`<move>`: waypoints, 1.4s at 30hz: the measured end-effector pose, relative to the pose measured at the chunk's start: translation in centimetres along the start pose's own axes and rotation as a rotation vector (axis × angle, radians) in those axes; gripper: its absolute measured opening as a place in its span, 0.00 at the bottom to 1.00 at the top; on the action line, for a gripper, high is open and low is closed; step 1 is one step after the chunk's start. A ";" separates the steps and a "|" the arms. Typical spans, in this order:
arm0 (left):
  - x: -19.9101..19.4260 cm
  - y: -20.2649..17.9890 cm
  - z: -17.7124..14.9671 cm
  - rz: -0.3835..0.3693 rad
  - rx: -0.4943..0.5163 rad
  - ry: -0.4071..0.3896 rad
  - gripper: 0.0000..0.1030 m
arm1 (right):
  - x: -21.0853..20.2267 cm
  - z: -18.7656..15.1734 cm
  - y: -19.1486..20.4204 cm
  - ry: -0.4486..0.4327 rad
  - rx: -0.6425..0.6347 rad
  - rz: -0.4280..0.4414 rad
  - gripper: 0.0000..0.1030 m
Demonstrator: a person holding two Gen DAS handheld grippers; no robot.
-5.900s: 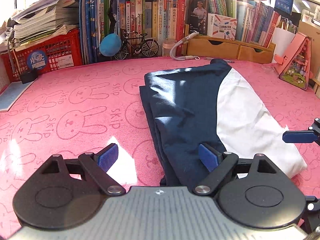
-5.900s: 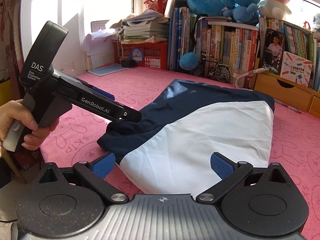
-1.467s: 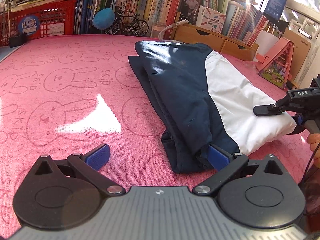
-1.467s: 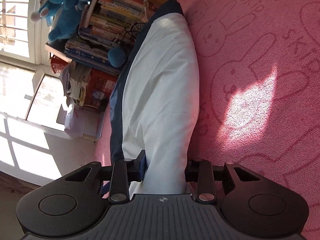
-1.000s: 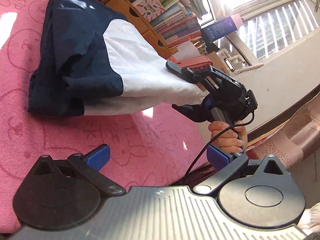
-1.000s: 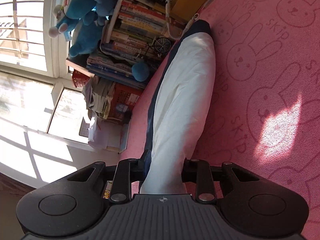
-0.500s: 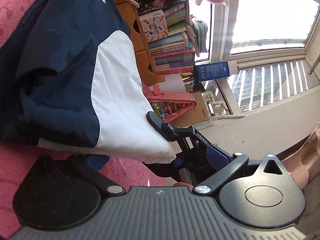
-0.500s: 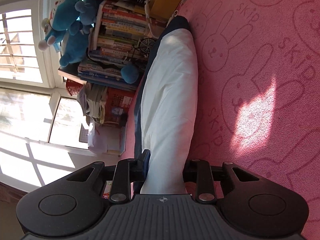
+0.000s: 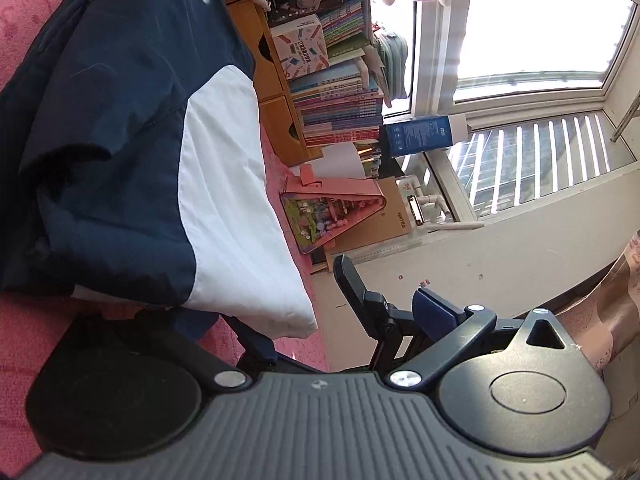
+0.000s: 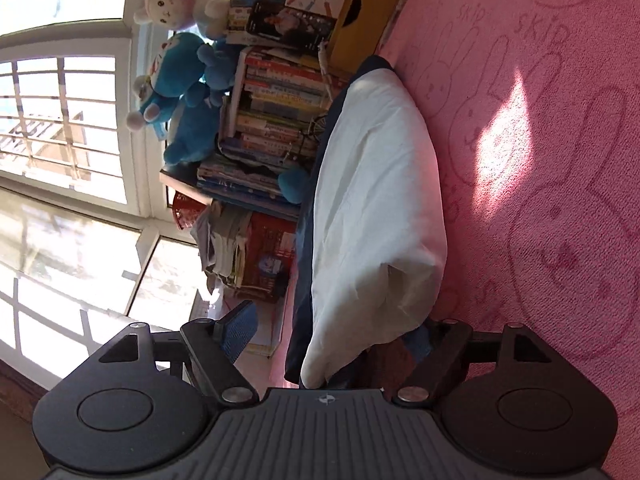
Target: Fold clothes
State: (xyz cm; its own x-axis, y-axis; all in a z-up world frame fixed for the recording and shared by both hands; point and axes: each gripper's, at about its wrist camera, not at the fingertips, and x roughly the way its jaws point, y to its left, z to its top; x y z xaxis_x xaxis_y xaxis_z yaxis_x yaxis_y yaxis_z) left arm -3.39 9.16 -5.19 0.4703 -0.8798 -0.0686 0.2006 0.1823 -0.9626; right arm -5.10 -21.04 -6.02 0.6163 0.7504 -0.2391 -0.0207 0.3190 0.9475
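Note:
A folded navy and white garment point(image 9: 160, 168) lies on the pink rabbit-print cloth; it also shows in the right wrist view point(image 10: 376, 208). My left gripper point(image 9: 296, 320) is rolled on its side at the garment's near white corner, jaws open, the corner between them; its left finger is hidden under the fabric. My right gripper point(image 10: 332, 340) is open too, with the garment's near end lying loose between its fingers. The right gripper's fingers point(image 9: 352, 284) show in the left wrist view just beyond the white corner.
Books point(image 9: 340, 92) and wooden drawers point(image 9: 276, 80) line the back of the table. A pink toy house point(image 9: 332, 216) stands close to the garment. Plush toys point(image 10: 180, 92), a red basket point(image 10: 268, 256) and windows lie beyond. Pink cloth point(image 10: 560, 160) spreads beside the garment.
My right gripper has opened and let go of the garment's white end. My left gripper has kept rolling onto its side and moved in around the white corner.

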 end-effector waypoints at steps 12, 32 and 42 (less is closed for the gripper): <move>-8.7 -1.5 -0.1 0.044 0.030 -0.137 1.00 | 6.3 0.9 0.2 -0.002 0.064 -0.100 0.38; -5.8 2.6 8.0 0.118 -0.160 -0.151 1.00 | 4.0 6.2 1.1 0.104 0.164 0.045 0.21; -3.0 2.5 9.5 0.168 -0.133 -0.084 1.00 | 1.7 7.0 -0.7 0.038 0.168 0.021 0.28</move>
State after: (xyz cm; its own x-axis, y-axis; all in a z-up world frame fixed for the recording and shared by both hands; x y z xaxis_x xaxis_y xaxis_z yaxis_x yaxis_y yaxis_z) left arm 3.90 16.41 -4.91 0.5586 -0.8014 -0.2138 0.0014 0.2587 -0.9660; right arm 1.44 -24.07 -5.62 0.5869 0.7781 -0.2237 0.1005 0.2041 0.9738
